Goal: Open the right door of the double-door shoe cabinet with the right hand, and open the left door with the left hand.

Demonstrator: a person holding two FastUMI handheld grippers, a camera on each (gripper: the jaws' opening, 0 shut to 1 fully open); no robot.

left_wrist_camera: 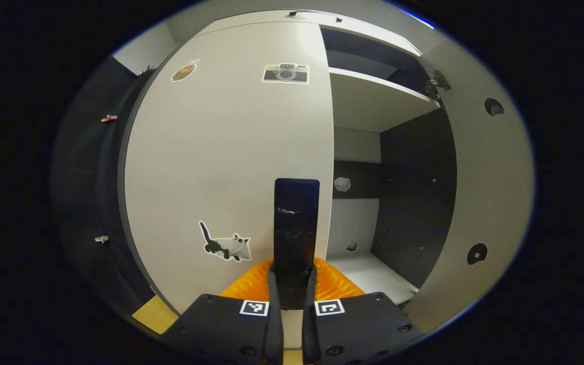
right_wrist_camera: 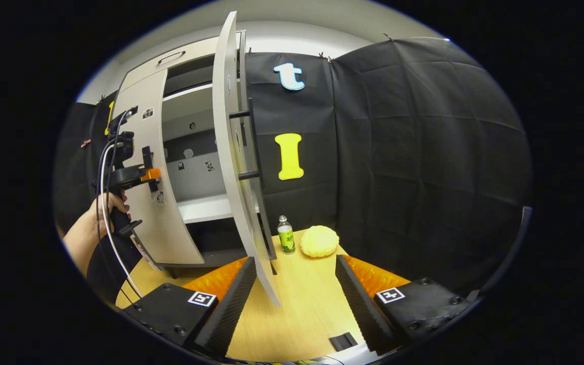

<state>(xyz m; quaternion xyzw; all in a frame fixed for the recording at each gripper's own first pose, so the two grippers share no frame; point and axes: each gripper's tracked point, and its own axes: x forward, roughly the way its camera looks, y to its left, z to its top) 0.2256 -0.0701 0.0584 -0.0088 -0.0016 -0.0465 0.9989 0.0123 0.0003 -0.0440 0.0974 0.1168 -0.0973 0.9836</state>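
Observation:
In the left gripper view the cabinet's white left door (left_wrist_camera: 231,152), with cat and camera stickers, covers the left half of the cabinet. Its black upright handle (left_wrist_camera: 296,218) runs down between my left gripper's (left_wrist_camera: 292,289) fingers, which press on it from both sides. The right door (left_wrist_camera: 479,182) is swung wide open, showing shelves. In the right gripper view that right door (right_wrist_camera: 228,152) stands edge-on with its black bar handle (right_wrist_camera: 252,142). My right gripper (right_wrist_camera: 294,299) is open, its fingers wide apart around the door's lower corner without touching it. Farther left, a hand (right_wrist_camera: 97,213) holds the left gripper (right_wrist_camera: 140,175) at the left door (right_wrist_camera: 155,203).
The cabinet stands on a wooden table (right_wrist_camera: 307,304). A small green-labelled bottle (right_wrist_camera: 286,235) and a round yellow thing (right_wrist_camera: 319,241) sit behind the open door near the black cloth wall (right_wrist_camera: 424,152). White shelves (left_wrist_camera: 373,96) and a dark back panel (left_wrist_camera: 413,203) show inside.

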